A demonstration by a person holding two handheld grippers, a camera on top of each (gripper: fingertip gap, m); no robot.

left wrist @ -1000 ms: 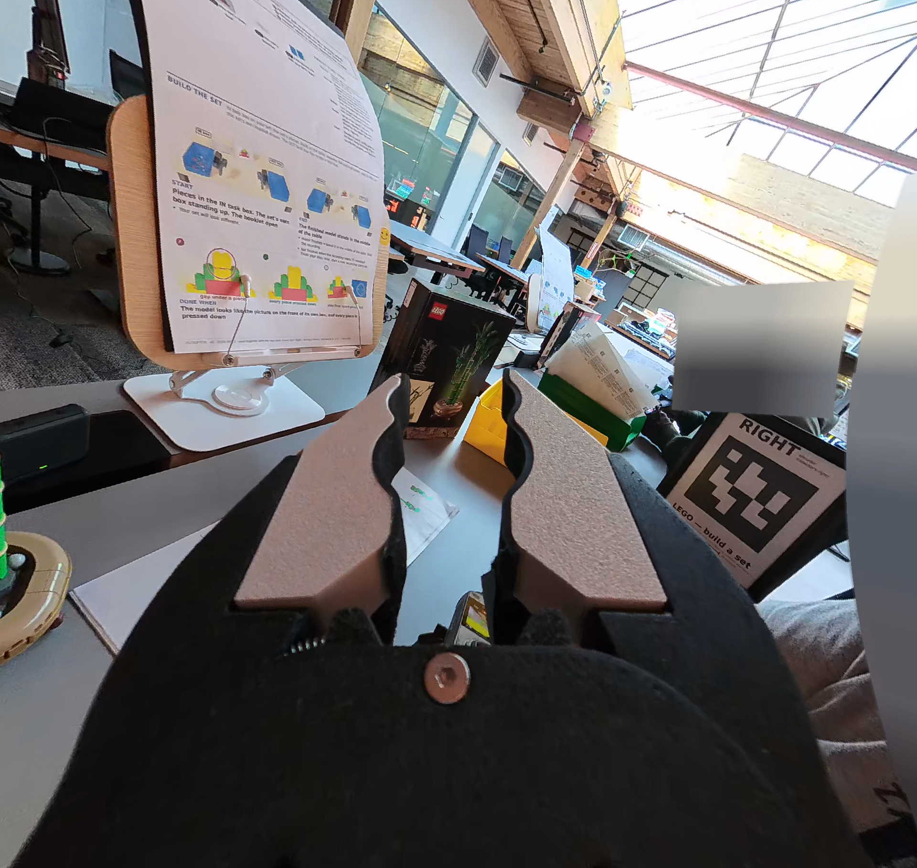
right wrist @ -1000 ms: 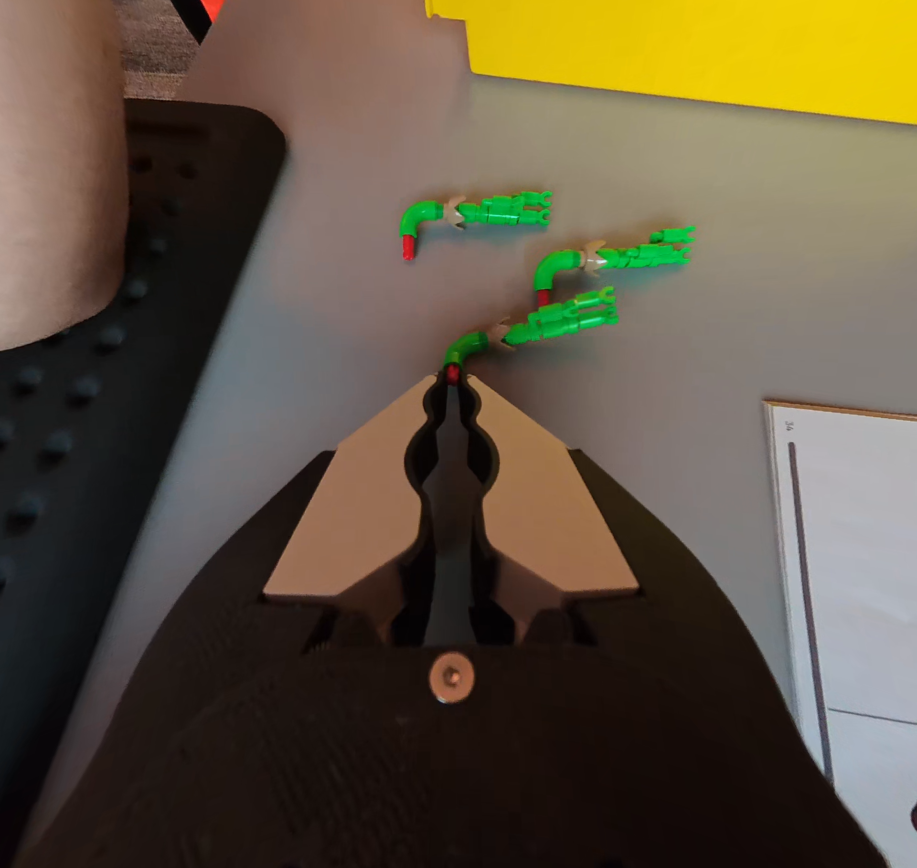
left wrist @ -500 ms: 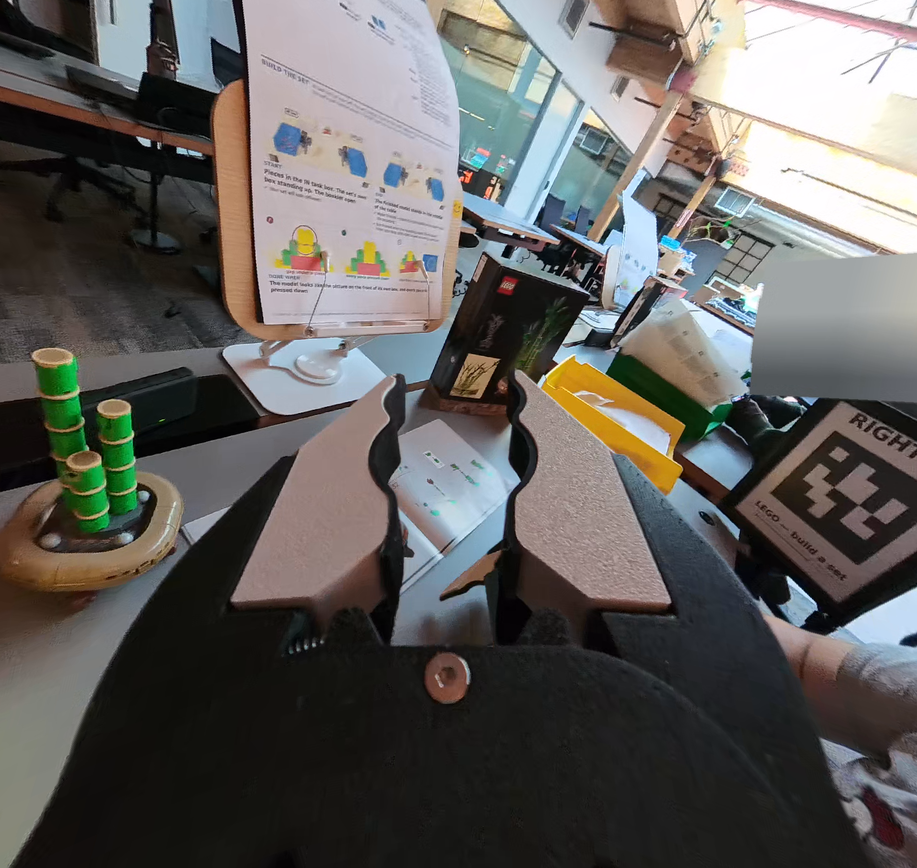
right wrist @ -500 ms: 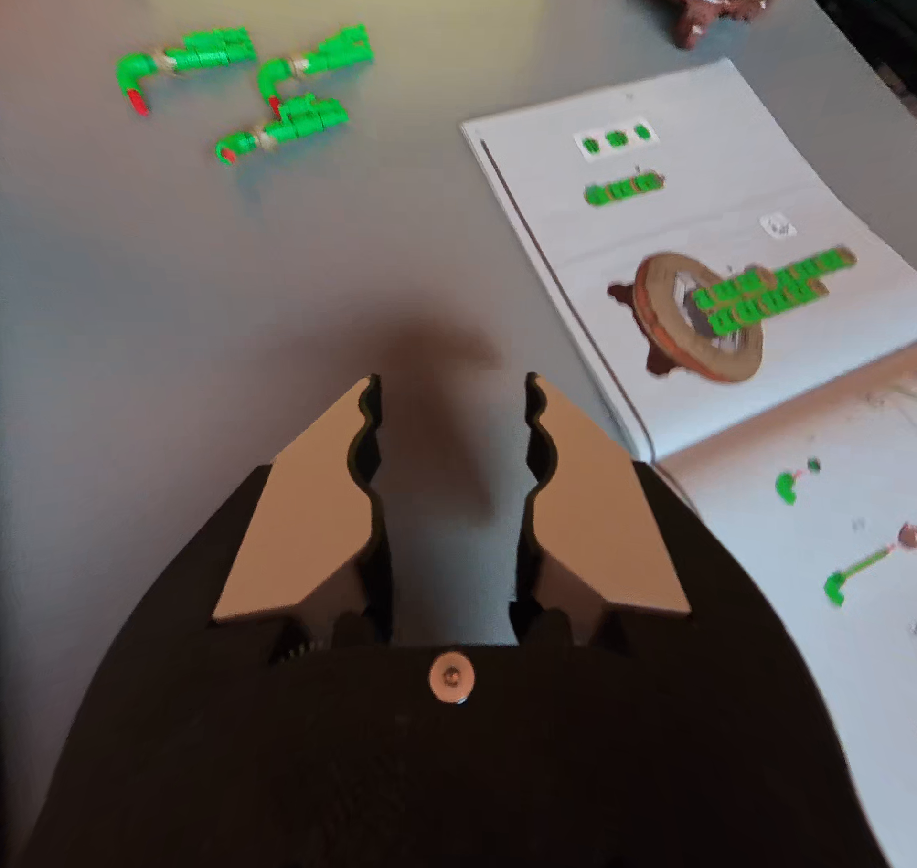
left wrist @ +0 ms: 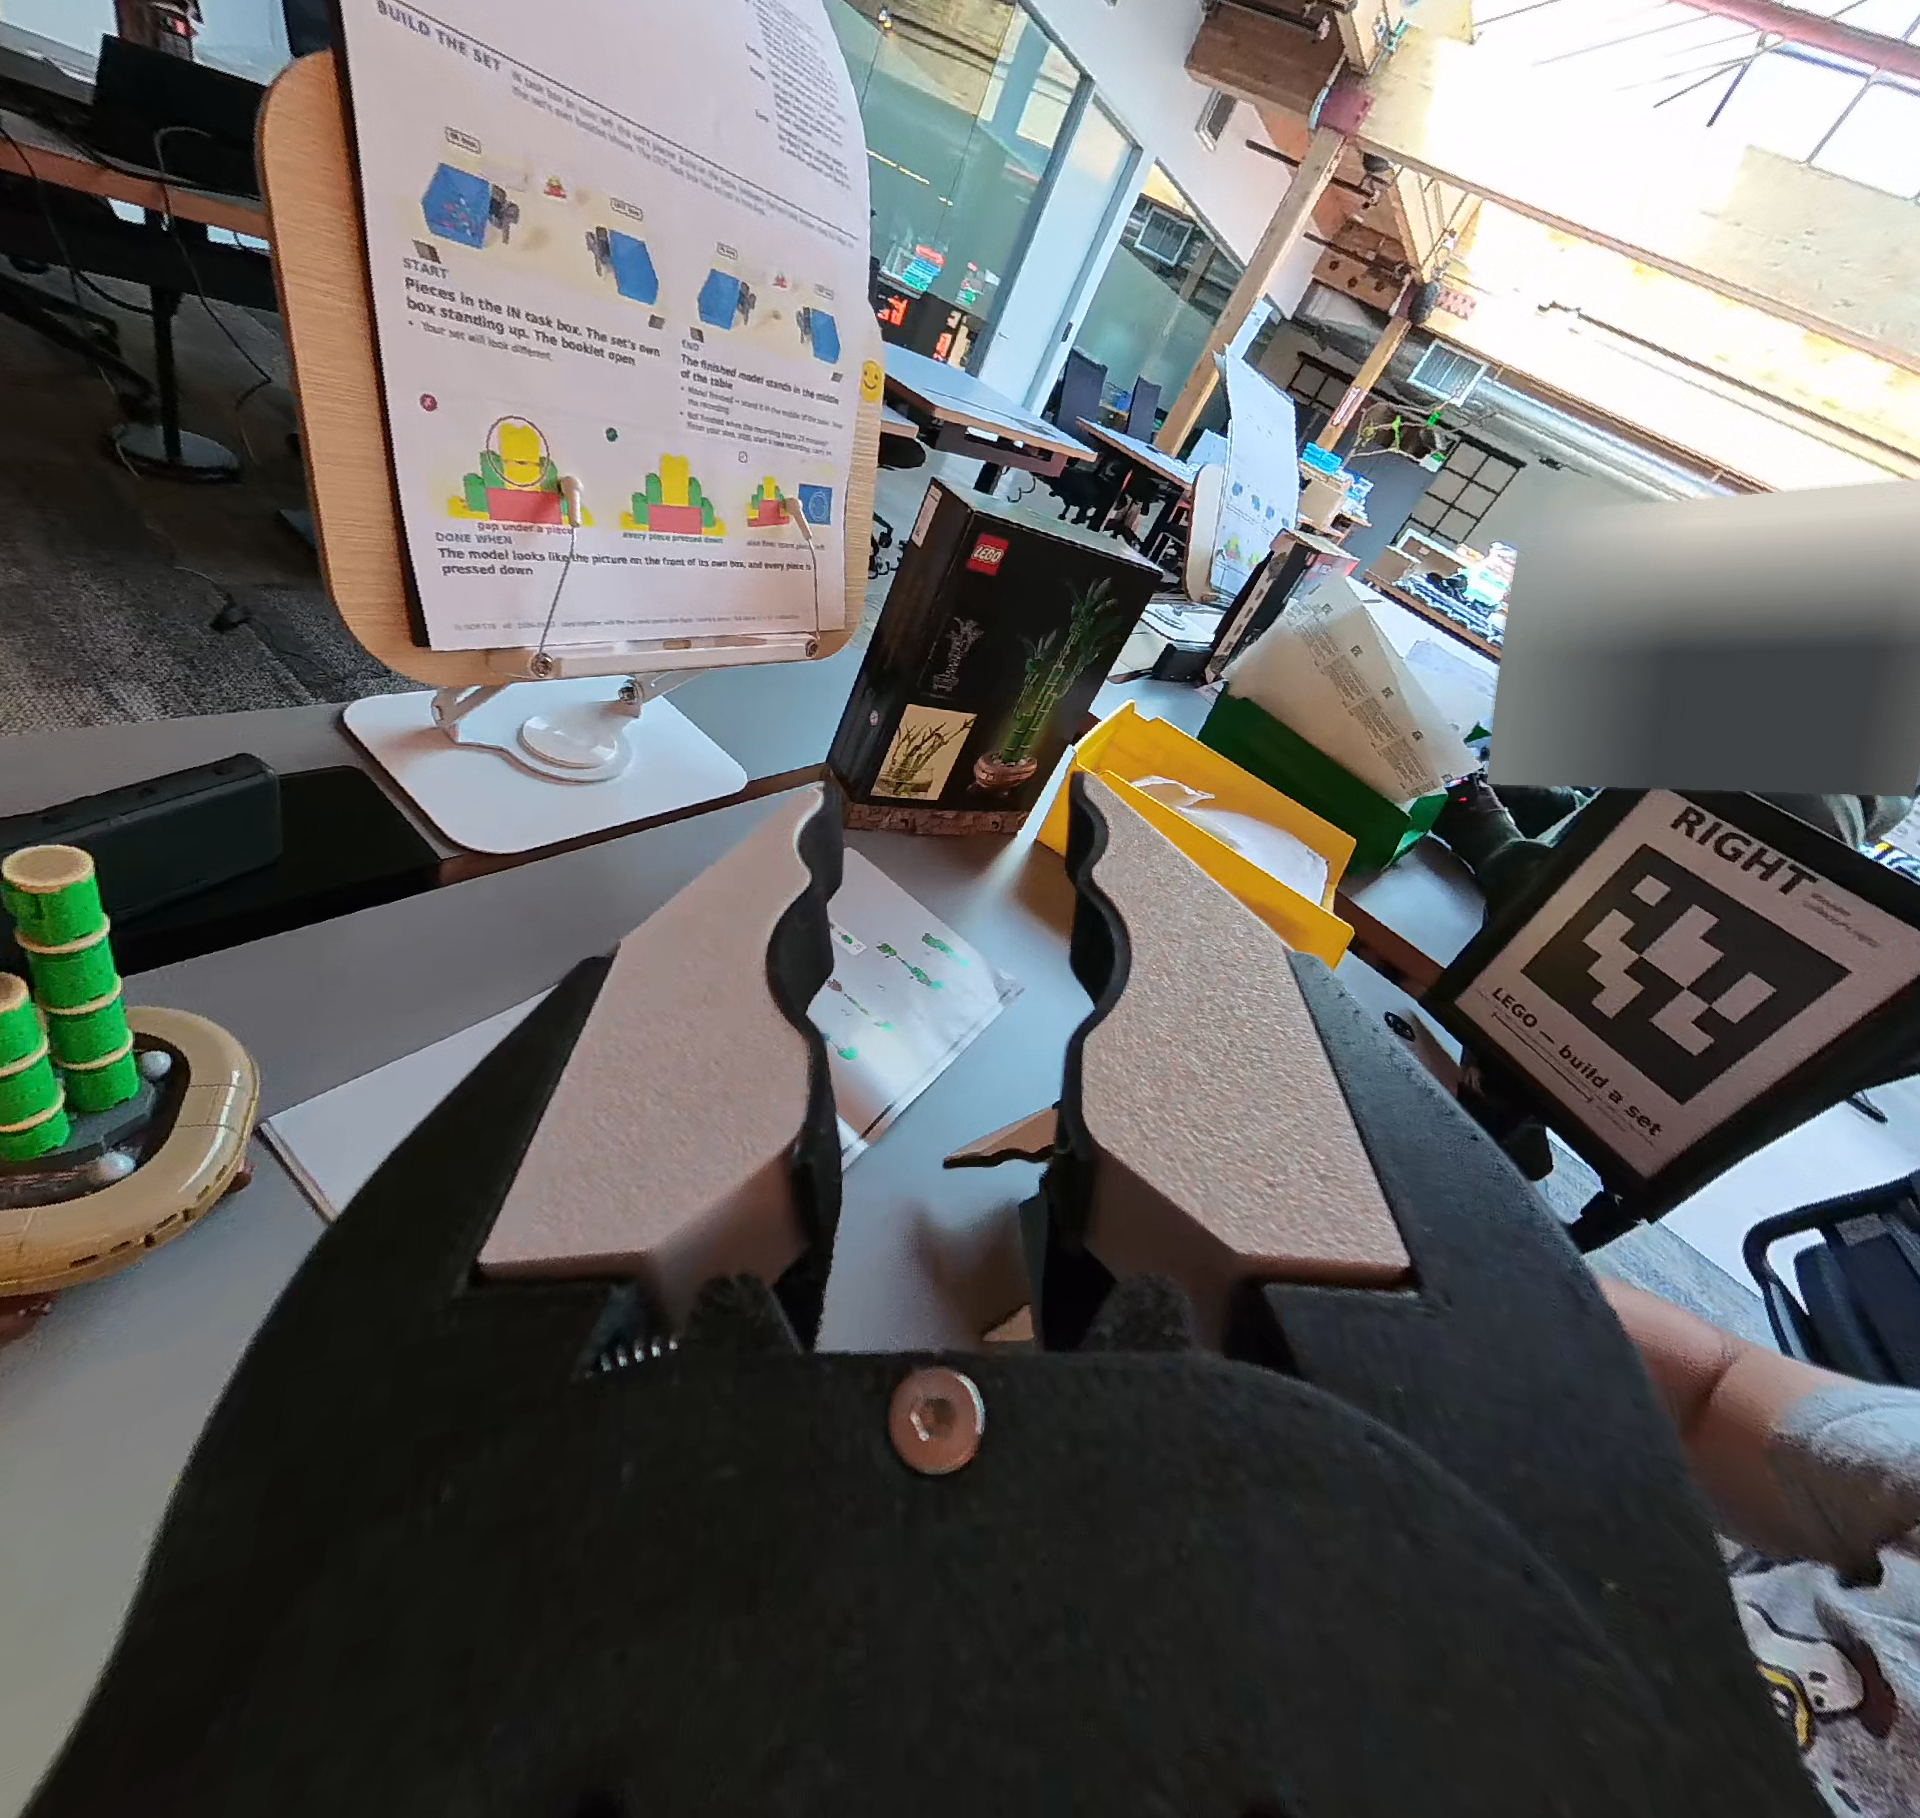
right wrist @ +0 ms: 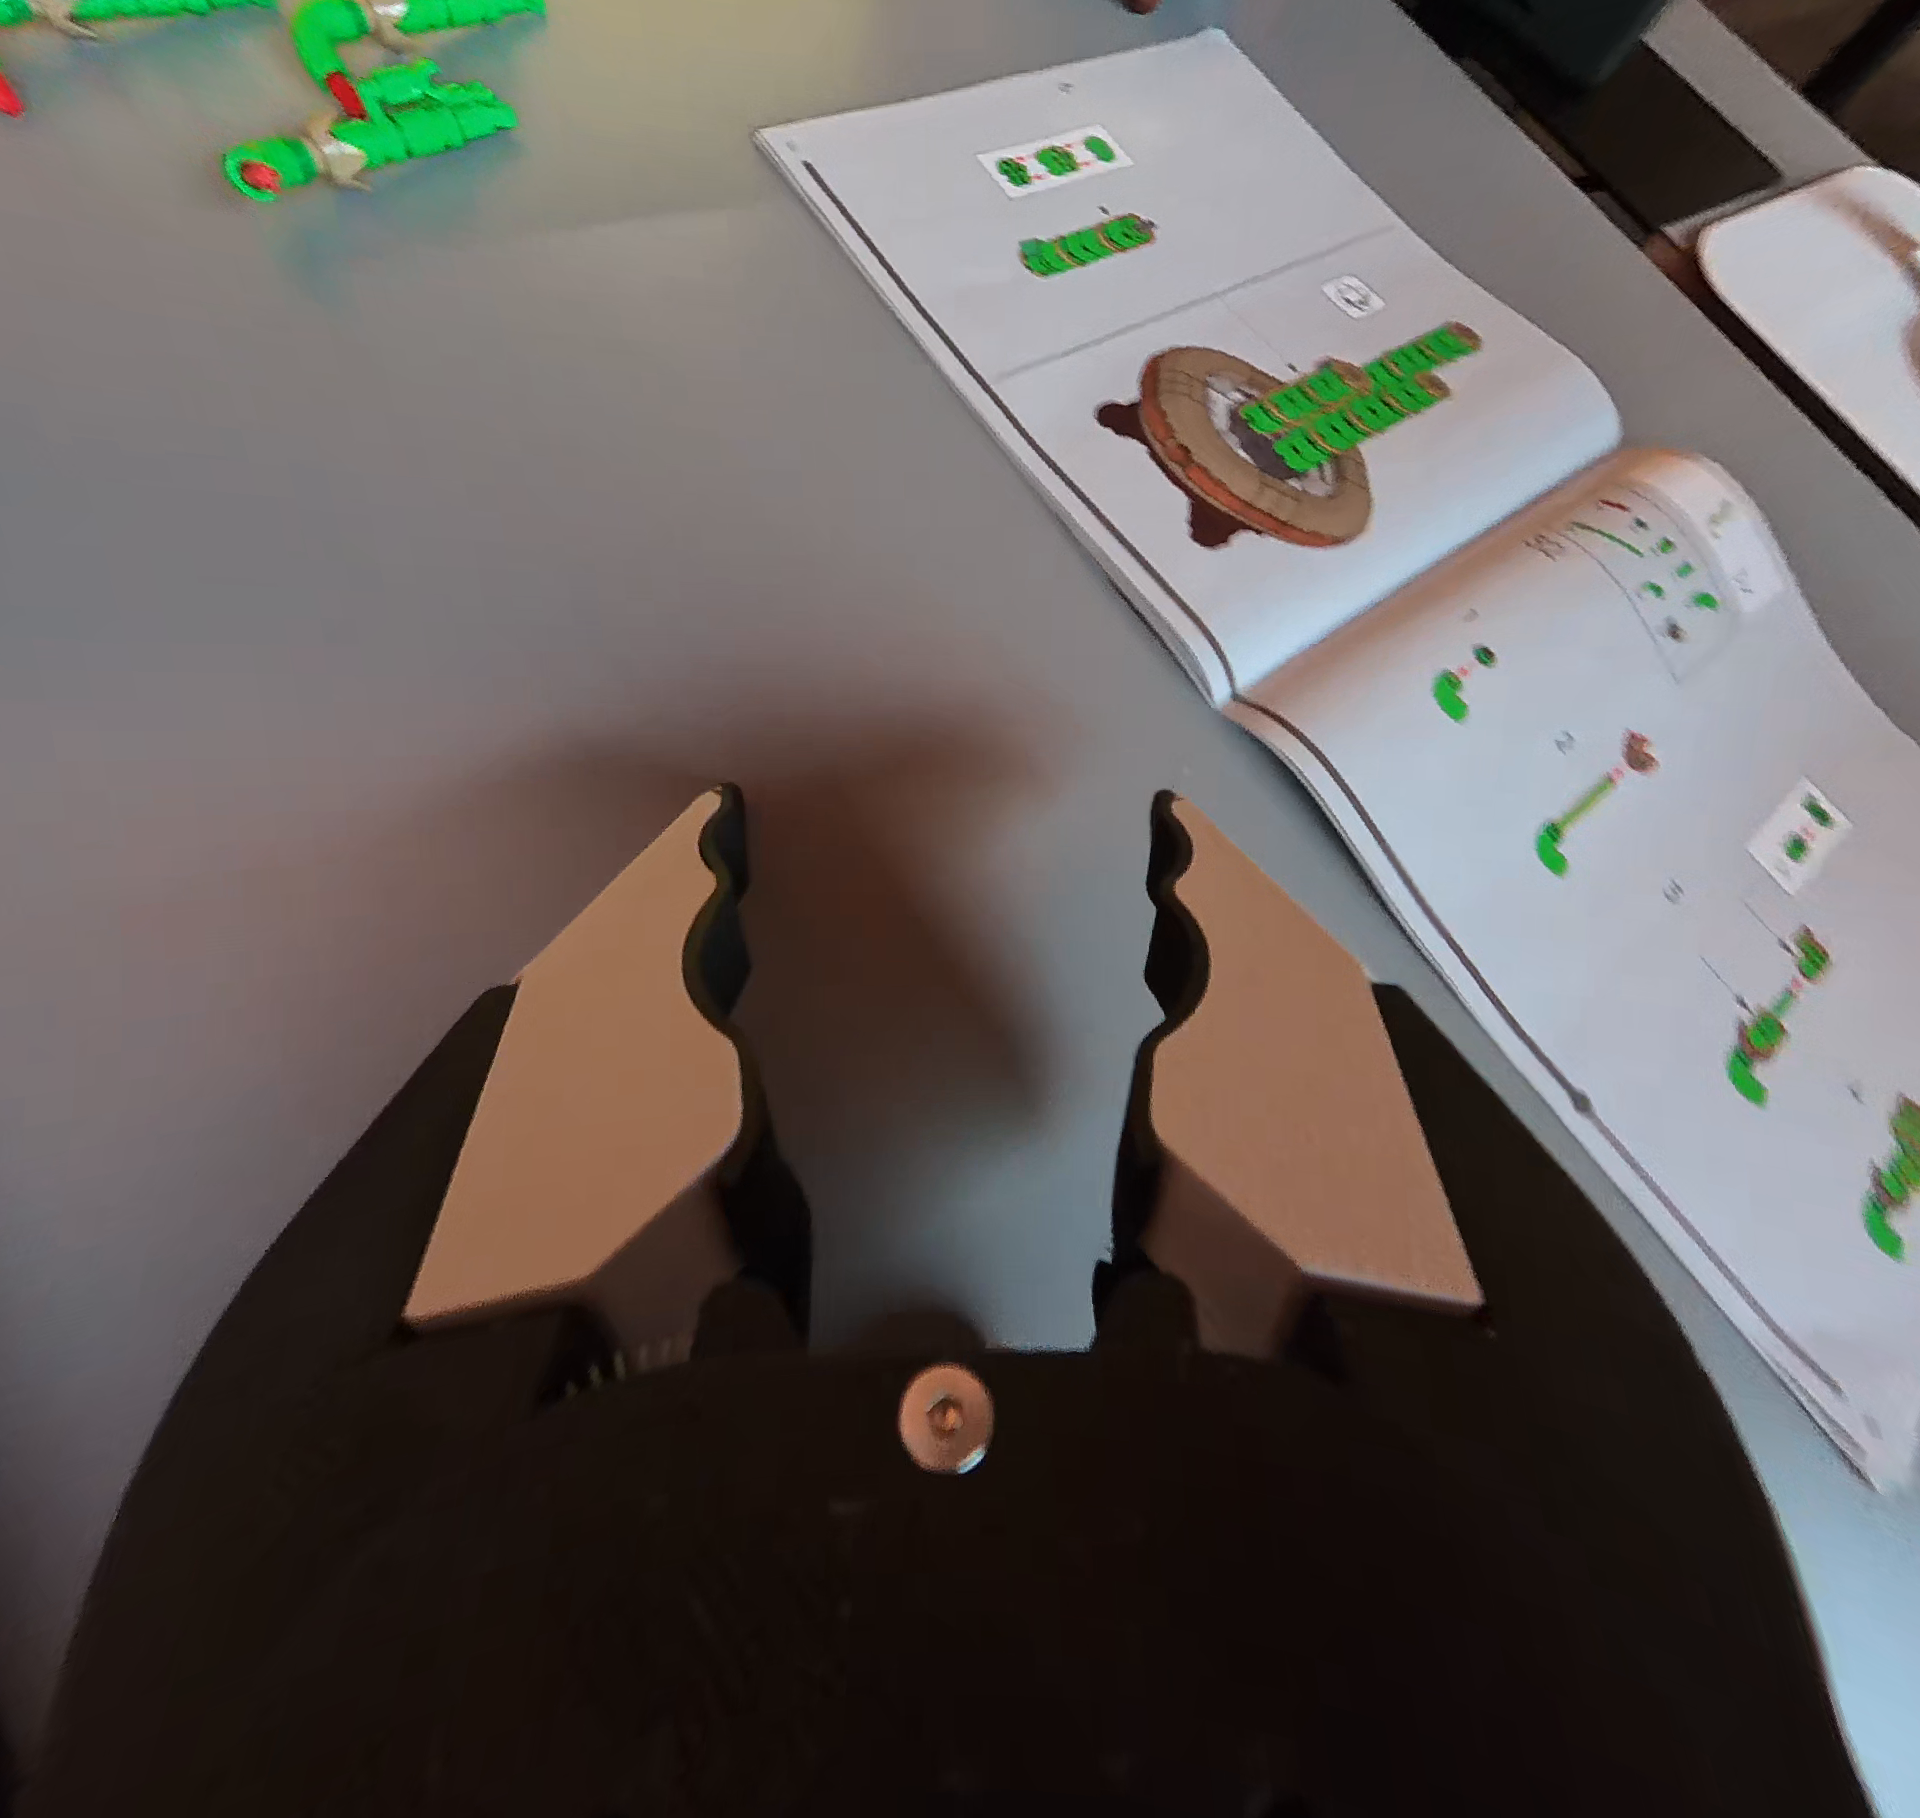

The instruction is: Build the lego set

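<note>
My right gripper [right wrist: 948, 802] hangs over bare grey table [right wrist: 416, 521], jaws spread wide, nothing between them. Three green branch sub-assemblies [right wrist: 374, 121] lie loose on the table at the far left of the right wrist view, close together, each with a curved elbow and a red tip; the leftmost runs off the frame edge. The open instruction booklet [right wrist: 1403, 625] lies flat to the right of the gripper, its pages slightly blurred. My left gripper [left wrist: 948, 823] is raised above the table and pointing out across the room, jaws parted with a clear gap, holding nothing. At the left edge of the left wrist view stands the partly built model [left wrist: 73, 1072]: green segmented bamboo stalks upright in a tan round base. Beyond the fingers, the black set box [left wrist: 987, 688] stands upright, a yellow bin [left wrist: 1205, 833] just beside it to the right and a green bin [left wrist: 1320, 792] behind that. A printed sheet sits on a wooden stand [left wrist: 312, 366] with a white foot, to the left of the box. The right gripper's tag plate [left wrist: 1694, 979] shows at the right of that view.
</note>
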